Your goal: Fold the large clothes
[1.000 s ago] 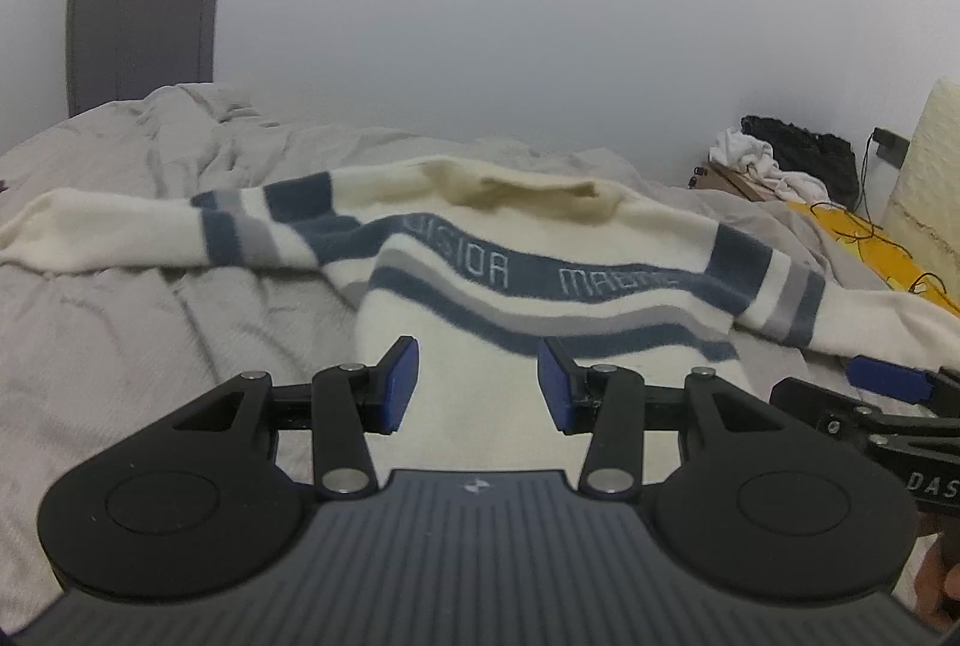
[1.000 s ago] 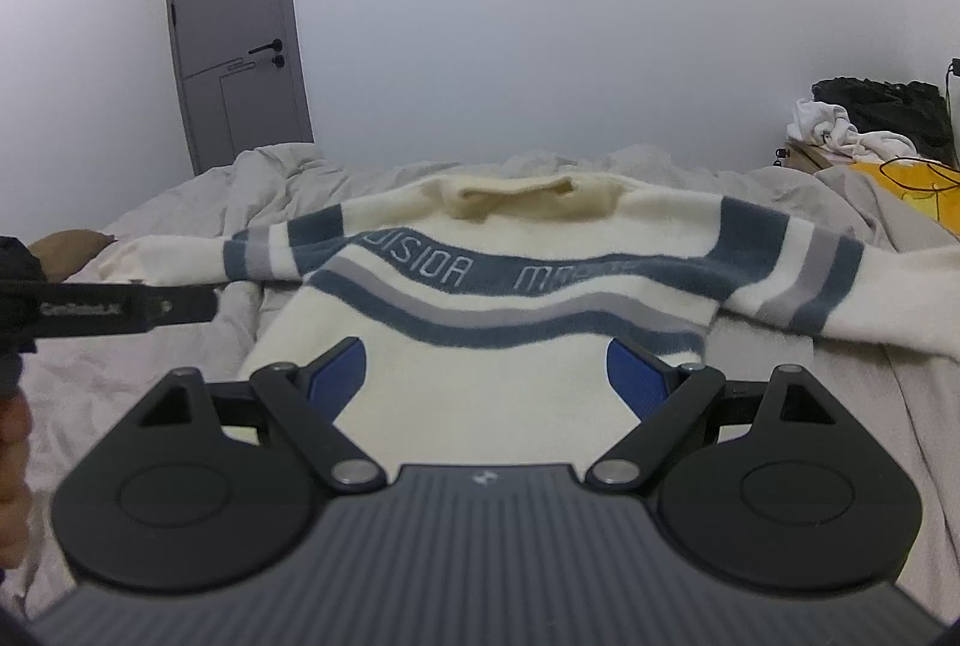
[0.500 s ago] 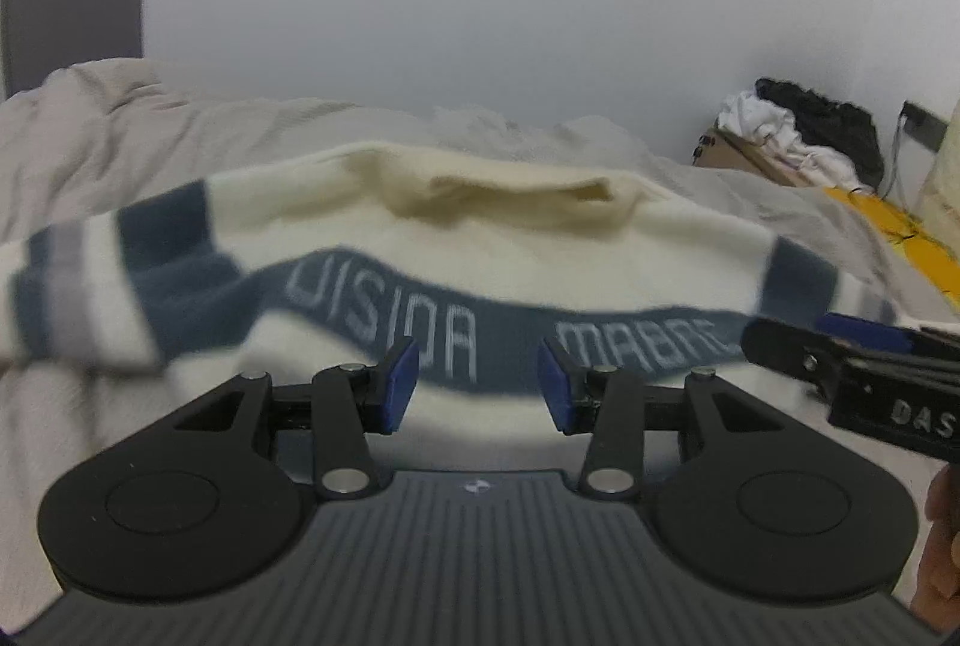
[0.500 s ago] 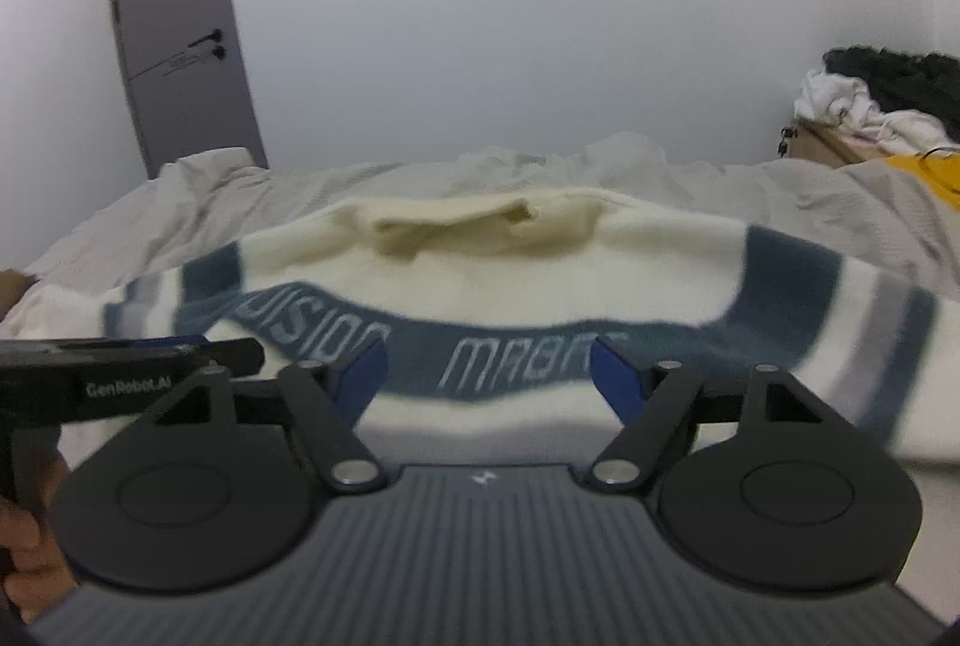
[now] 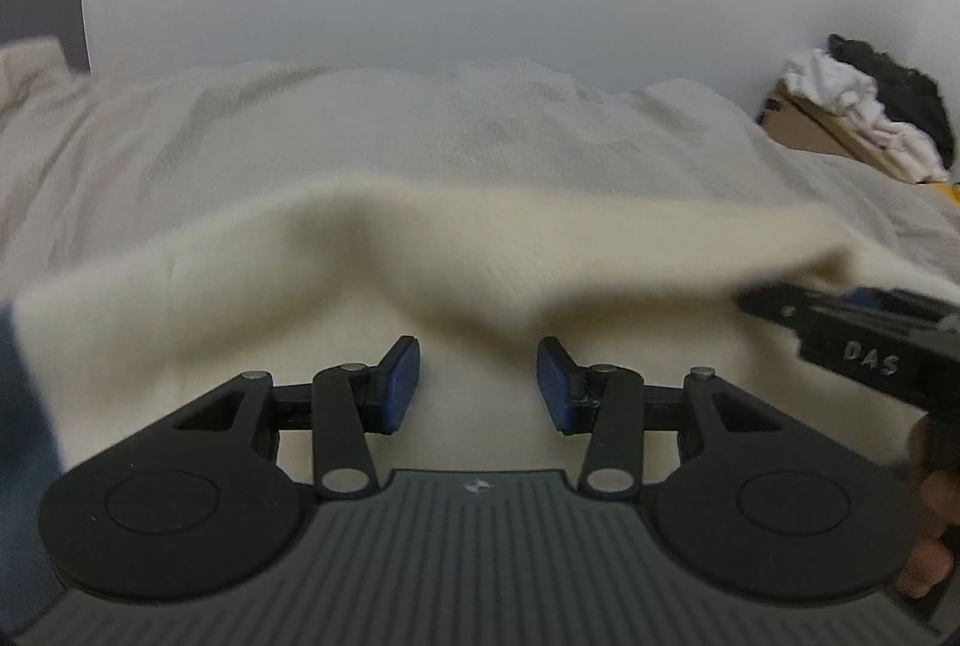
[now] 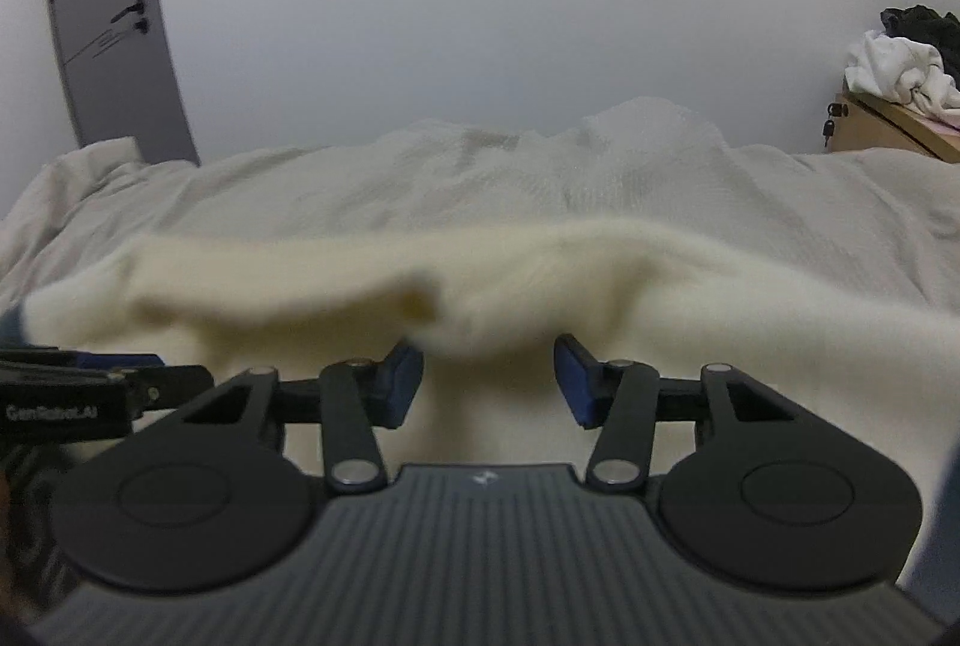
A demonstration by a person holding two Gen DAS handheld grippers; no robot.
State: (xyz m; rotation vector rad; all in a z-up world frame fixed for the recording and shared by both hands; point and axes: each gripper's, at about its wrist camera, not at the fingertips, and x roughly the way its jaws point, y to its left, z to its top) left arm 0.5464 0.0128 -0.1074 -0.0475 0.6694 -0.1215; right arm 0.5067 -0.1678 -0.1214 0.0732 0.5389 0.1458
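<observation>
A cream knit sweater (image 5: 420, 262) with blue stripes lies spread on the bed; its collar edge fills the middle of both views, and it also shows in the right wrist view (image 6: 540, 274). My left gripper (image 5: 478, 385) is open, low over the cloth just short of the collar. My right gripper (image 6: 486, 382) is open too, at the collar's right part. Each gripper shows at the edge of the other's view, the right one (image 5: 852, 340) and the left one (image 6: 90, 388). Nothing is held.
A grey-white rumpled duvet (image 5: 480, 117) lies beyond the sweater. A wooden cabinet (image 6: 888, 129) with piled clothes stands at the right. A grey door (image 6: 108, 15) is at the far left. A white wall is behind.
Both grippers have moved forward and down over the sweater, from its hem to its collar. The striped lettering has passed out of view. The right gripper's jaws have narrowed.
</observation>
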